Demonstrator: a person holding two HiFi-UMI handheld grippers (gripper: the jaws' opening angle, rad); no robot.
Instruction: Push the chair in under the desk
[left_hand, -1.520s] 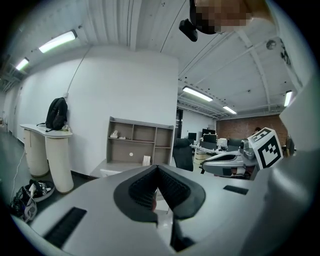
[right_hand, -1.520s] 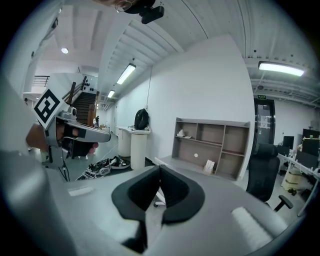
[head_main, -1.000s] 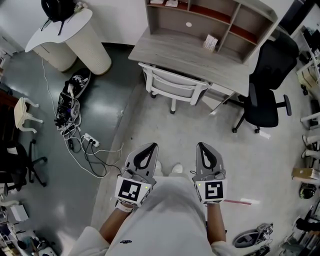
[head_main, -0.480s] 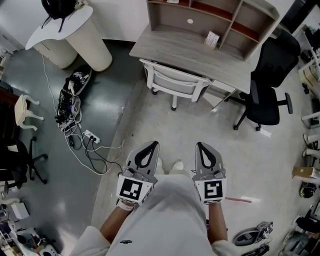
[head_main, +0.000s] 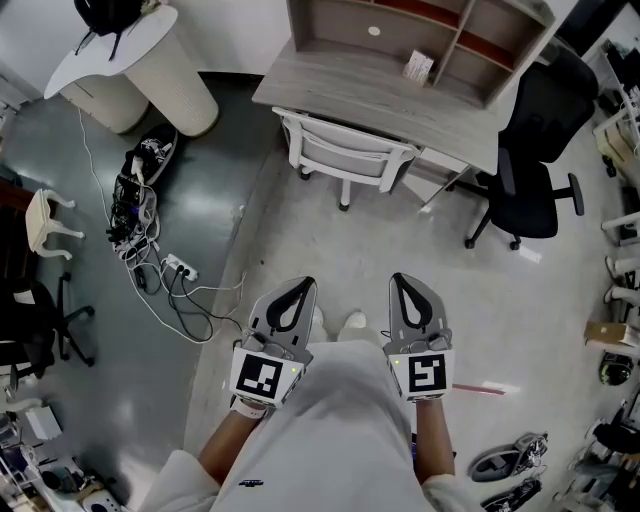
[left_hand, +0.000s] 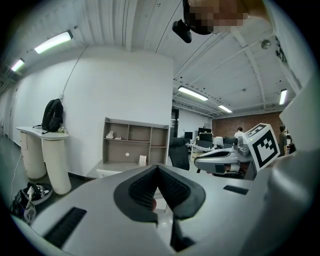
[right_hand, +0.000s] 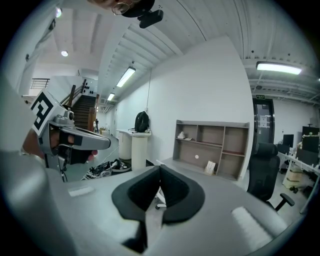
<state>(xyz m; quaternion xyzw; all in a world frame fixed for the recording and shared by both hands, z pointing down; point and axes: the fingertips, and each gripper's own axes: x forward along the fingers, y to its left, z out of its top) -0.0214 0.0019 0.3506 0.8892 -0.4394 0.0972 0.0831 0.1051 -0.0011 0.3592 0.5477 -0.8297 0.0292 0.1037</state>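
Observation:
A white chair (head_main: 345, 160) stands on the floor in front of the grey wooden desk (head_main: 380, 100), its seat partly out from under the desk top. A shelf unit (head_main: 440, 35) sits on the desk. My left gripper (head_main: 300, 284) and right gripper (head_main: 400, 278) are held side by side near my body, well short of the chair and pointing toward it. Both are shut with nothing between the pads. In the left gripper view the shut jaws meet at the left gripper (left_hand: 158, 167); in the right gripper view, at the right gripper (right_hand: 160, 167). The desk (right_hand: 210, 150) lies ahead.
A black office chair (head_main: 535, 170) stands right of the desk. A white round pedestal (head_main: 150, 70) with a black backpack is at the far left. Cables and a power strip (head_main: 170, 270) lie on the dark floor to the left, near a cream stool (head_main: 45, 220).
The head view has shifted slightly, so desk and chair sit a little higher and further left in it. Both grippers stay shut and side by side.

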